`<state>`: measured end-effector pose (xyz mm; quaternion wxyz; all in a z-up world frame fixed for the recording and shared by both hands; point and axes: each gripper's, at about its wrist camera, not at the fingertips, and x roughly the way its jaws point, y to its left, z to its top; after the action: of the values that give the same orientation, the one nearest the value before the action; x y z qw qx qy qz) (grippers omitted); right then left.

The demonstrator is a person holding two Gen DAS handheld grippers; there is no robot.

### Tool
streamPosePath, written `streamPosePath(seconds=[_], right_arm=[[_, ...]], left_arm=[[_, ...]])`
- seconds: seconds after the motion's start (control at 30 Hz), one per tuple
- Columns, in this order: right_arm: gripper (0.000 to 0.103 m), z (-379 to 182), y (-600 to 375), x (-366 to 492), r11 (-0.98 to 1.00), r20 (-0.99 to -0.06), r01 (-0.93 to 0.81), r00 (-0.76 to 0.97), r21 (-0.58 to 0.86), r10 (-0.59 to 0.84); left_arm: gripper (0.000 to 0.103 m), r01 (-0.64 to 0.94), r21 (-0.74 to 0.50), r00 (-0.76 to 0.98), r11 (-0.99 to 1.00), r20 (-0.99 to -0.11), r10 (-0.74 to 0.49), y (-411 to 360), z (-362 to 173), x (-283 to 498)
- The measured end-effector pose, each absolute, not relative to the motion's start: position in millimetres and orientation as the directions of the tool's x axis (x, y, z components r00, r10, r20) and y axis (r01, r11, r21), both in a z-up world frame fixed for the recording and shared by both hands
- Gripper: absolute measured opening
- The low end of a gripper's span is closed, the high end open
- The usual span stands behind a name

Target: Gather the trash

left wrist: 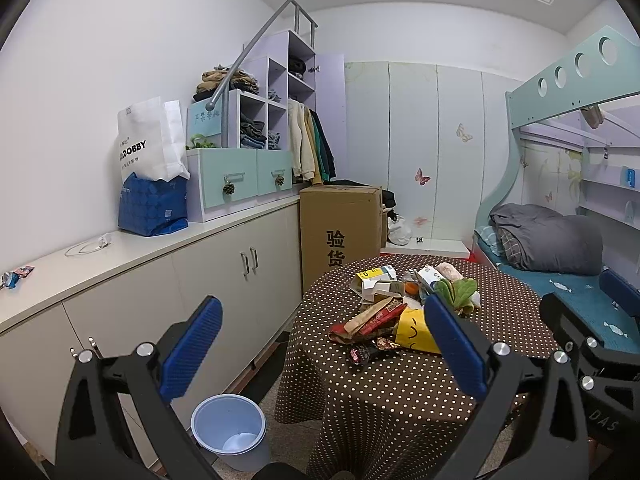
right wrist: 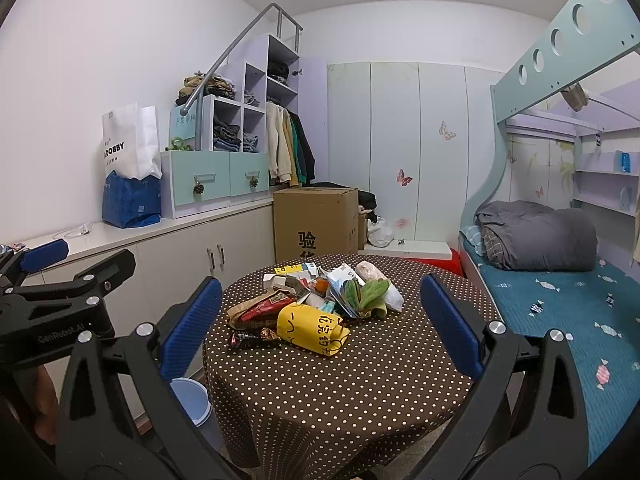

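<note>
Trash pile (right wrist: pixel 308 300) lying on dotted round table (right wrist: pixel 340 392); blue bin (left wrist: pixel 229 430) standing beside it; left gripper (left wrist: pixel 320 344) and right gripper (right wrist: pixel 320 328) hovering, jaws gaping wide, empty.

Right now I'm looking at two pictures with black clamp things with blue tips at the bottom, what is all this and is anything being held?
Those are two hand-held grippers, one in each of a person's hands, each with a wide-angle camera looking along its blue fingers. One picture comes from the left gripper, the other from the right gripper. Both are open and hold nothing. Ahead is a round table with a dotted cloth, bearing a pile of trash: wrappers, small cartons and a yellow bag. A light blue bin stands on the floor beside the table.
</note>
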<state>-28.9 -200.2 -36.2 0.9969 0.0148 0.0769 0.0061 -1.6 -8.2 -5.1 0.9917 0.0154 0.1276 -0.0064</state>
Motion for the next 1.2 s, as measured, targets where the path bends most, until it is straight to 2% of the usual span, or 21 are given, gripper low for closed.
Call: streamPosePath(seconds=[1.2], right_arm=[[0.097,-37.2,-198.0,-30.7,0.999,-0.152,-0.011,0.988,0.033,0.016]], left_arm=[[0.099,0.021,0.03,0.967,0.999,-0.255,-0.012,-10.5,-6.1,-1.2]])
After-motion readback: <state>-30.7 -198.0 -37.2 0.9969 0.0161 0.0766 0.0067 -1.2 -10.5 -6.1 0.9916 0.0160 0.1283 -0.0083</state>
